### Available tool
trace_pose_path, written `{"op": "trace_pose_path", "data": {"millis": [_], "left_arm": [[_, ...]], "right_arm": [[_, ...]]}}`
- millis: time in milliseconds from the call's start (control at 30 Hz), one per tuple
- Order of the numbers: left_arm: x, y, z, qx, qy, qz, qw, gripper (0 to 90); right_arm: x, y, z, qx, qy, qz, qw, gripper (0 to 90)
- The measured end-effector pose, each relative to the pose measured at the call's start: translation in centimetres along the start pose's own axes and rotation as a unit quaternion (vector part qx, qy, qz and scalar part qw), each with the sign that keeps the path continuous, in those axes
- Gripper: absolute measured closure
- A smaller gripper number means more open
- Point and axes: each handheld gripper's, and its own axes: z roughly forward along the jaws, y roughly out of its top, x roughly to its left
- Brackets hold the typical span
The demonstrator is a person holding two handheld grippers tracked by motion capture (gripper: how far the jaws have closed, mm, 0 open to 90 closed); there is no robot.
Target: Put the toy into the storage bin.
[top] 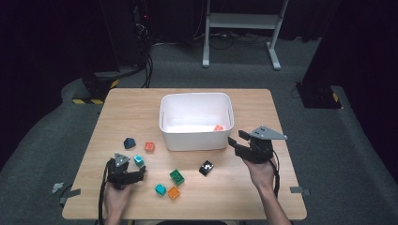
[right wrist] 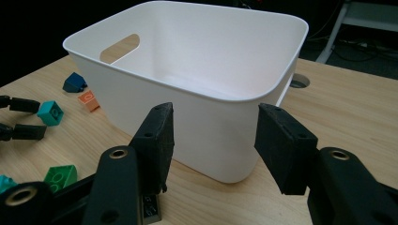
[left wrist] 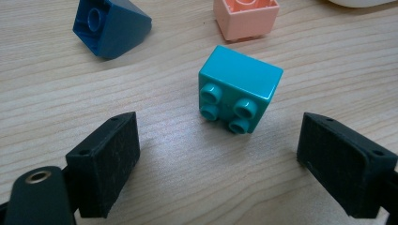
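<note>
The work looks like clearing toy bricks into the white bin (top: 196, 121), and it seems to be early on: one orange brick (top: 218, 127) lies inside, at the bin's near right corner. Six or seven pieces wait on the counter (top: 263, 197), near and left of the bin.

The left gripper (left wrist: 216, 159) has its jaws wide, empty, flanking a teal brick (left wrist: 240, 94) lying on its side, studs towards the camera, apart from both pads. This one is likely the next to go.

Beyond it sit a dark blue sloped brick (left wrist: 110, 29) and a salmon brick (left wrist: 246, 18).

The right gripper (right wrist: 213, 140) stands just right of the bin, jaws fairly wide, holding nothing.

A black piece (top: 206, 167) with white markings lies nearer the right gripper. No writing can be read.
</note>
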Motion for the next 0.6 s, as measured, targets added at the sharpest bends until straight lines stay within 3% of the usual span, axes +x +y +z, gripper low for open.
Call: {"op": "trace_pose_path", "data": {"millis": [433,600], "left_arm": [[0.0,0.0,0.0,0.000,0.000,0.000,1.0000,13.4],[0.0,0.0,0.0,0.000,0.000,0.000,1.0000,13.4]], "right_arm": [[-1.0,-4.0,0.4,0.017,0.001,0.049,0.9986,43.0],[-1.2,-5.7,0.8,0.033,-0.012,0.052,0.9980,41.9]]}}
